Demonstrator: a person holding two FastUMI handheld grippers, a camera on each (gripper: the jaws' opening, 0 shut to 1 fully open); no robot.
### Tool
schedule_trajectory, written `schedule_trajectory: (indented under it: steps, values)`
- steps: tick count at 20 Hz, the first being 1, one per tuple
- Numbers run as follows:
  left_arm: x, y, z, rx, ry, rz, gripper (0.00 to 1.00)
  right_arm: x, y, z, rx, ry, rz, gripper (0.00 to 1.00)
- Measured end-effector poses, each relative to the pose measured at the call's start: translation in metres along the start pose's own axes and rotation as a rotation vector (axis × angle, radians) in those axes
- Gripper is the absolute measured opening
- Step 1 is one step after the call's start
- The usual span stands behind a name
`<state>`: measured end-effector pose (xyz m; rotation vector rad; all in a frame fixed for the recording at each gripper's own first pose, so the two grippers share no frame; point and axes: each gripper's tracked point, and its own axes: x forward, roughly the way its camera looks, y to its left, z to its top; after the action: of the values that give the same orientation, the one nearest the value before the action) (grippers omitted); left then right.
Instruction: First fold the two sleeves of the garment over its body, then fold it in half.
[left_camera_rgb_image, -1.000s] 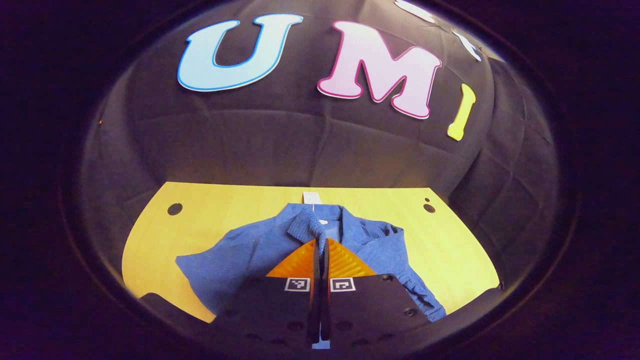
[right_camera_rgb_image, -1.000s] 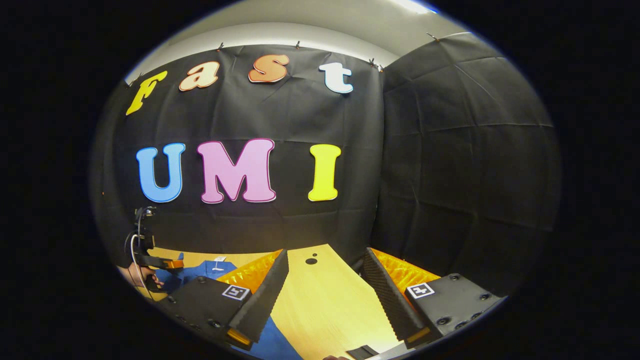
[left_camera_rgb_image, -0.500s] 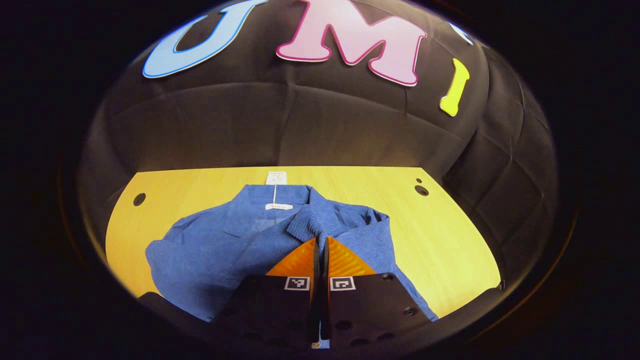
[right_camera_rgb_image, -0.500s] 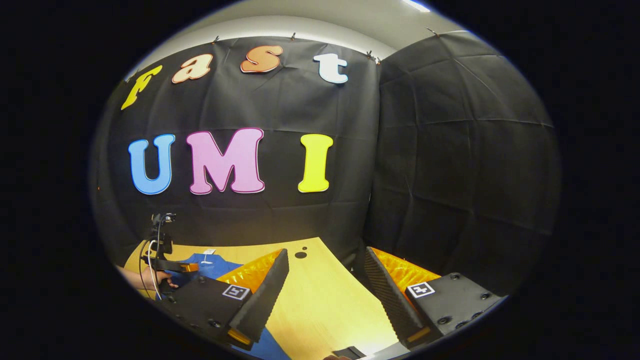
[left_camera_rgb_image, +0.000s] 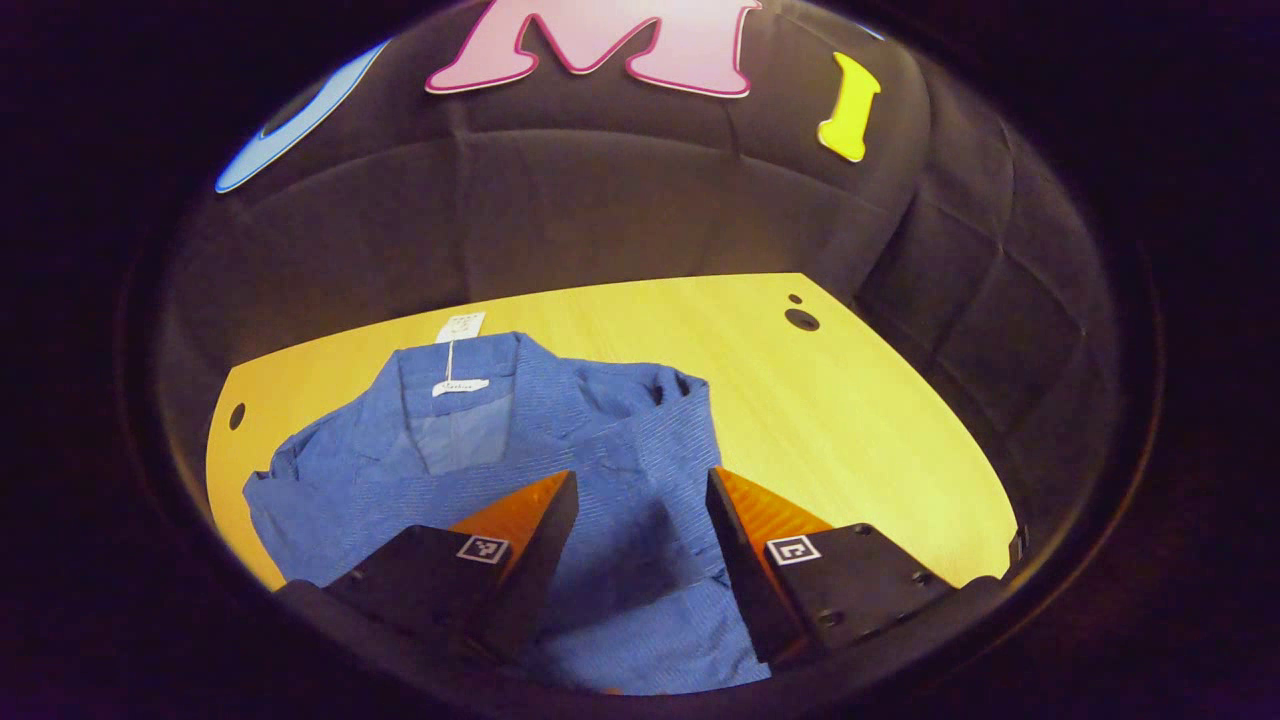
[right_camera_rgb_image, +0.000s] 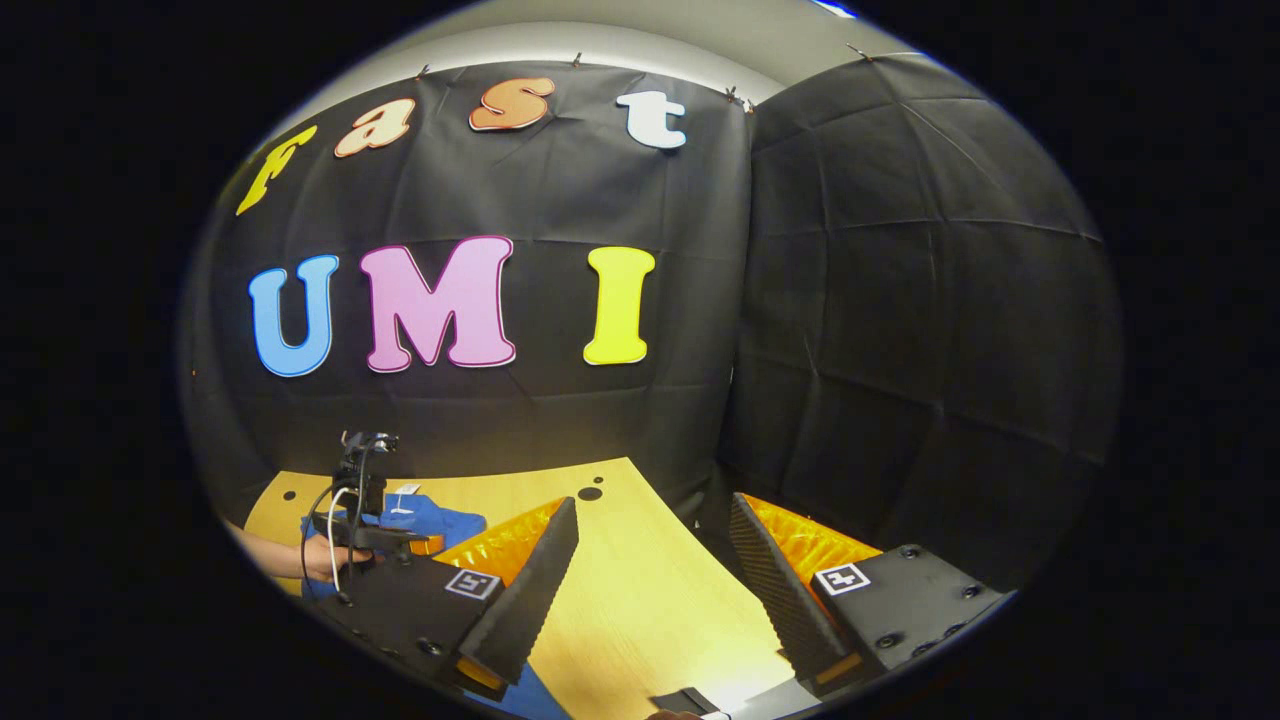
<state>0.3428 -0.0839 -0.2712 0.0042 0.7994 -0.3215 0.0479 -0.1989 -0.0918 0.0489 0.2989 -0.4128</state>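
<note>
Black cloth is hanging behind a yellow wooden surface (left_camera_rgb_image: 860, 420), on which a blue collared shirt (left_camera_rgb_image: 520, 450) is lying with its collar turned toward the far edge and a white tag (left_camera_rgb_image: 462, 327) sticking out past it. In the left gripper view, the left gripper (left_camera_rgb_image: 640, 520) is being held just above the shirt, its jaws spread wide with nothing between them but the cloth below. One sleeve (left_camera_rgb_image: 650, 420) is lying folded across the body just beyond the jaws and slightly to their right, while the other side of the shirt is spreading out to their left, rumpled at the shoulder. In the right gripper view, the right gripper (right_camera_rgb_image: 655, 570) is being held over bare wood, its jaws also wide and empty; a strip of blue hem (right_camera_rgb_image: 525, 695) is showing under its left finger. Farther off to the left, the other gripper is being held by a hand (right_camera_rgb_image: 325, 558) over the shirt.

The shirt is judged light, soft and limp, likely to sag and crease when lifted. The remaining sleeve would best be pinched at its cuff or outer edge, through both layers, and drawn low across the body.
</note>
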Motion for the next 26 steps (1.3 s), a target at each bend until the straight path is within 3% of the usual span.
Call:
schedule_trajectory:
  steps: [2, 7, 12, 17, 21, 26]
  values:
    - [-0.012, -0.025, 0.011, 0.021, -0.055, -0.070, 0.82, 0.002, 0.001, -0.013, 0.006, 0.028, 0.008, 0.98]
    - [-0.084, -0.022, 0.004, -0.033, -0.173, -0.076, 0.83, 0.004, 0.015, -0.050, 0.003, 0.104, 0.061, 0.98]
    - [-0.185, 0.054, -0.068, -0.051, -0.216, 0.125, 0.83, -0.001, 0.054, -0.104, 0.023, 0.217, 0.189, 0.98]
    - [-0.261, 0.097, -0.175, -0.201, -0.111, 0.238, 0.83, -0.015, 0.102, -0.165, 0.029, 0.378, 0.338, 0.98]
    - [-0.296, 0.129, -0.264, -0.308, 0.034, 0.311, 0.84, -0.035, 0.130, -0.226, 0.075, 0.582, 0.413, 0.98]
    - [-0.301, 0.150, -0.345, -0.409, 0.236, 0.311, 0.83, -0.067, 0.126, -0.302, 0.109, 0.945, 0.345, 0.99]
